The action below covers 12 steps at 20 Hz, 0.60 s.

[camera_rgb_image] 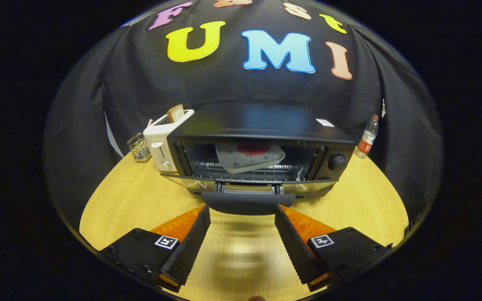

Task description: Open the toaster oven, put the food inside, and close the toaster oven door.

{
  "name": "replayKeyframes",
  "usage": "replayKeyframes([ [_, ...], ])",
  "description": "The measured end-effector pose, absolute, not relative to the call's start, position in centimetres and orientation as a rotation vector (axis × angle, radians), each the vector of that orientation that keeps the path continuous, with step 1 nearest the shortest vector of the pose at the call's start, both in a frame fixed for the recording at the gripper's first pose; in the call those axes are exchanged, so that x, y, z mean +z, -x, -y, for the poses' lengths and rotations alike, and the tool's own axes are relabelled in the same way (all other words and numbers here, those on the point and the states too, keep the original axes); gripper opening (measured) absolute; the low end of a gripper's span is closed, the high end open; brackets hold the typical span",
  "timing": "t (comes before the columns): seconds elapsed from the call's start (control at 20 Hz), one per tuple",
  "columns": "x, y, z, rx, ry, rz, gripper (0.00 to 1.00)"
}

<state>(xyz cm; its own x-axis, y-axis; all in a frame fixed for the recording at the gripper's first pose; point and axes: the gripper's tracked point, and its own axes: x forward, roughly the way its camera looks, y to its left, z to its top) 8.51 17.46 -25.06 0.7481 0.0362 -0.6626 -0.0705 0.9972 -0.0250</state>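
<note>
Wooden table (140,200), open toaster oven (262,146) holding plate (249,159), tool (243,213) spread at handle (245,203)

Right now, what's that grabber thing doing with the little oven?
A person is holding a gripper in front of the toaster oven. Its door is folded down open, and a plate of food already sits on the rack inside. The open fingers are at either end of the door handle. The door is not yet closed. A white toaster with bread stands beside the oven.
</note>
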Motion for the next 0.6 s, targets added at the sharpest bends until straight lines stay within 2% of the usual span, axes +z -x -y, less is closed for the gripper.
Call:
replayKeyframes([
  [0.3, -18.0, -10.2, -17.3, 0.113, 0.088, -0.473, 0.98],
  [0.6, -11.8, -7.5, -13.5, 0.137, 0.090, -0.319, 0.97],
])
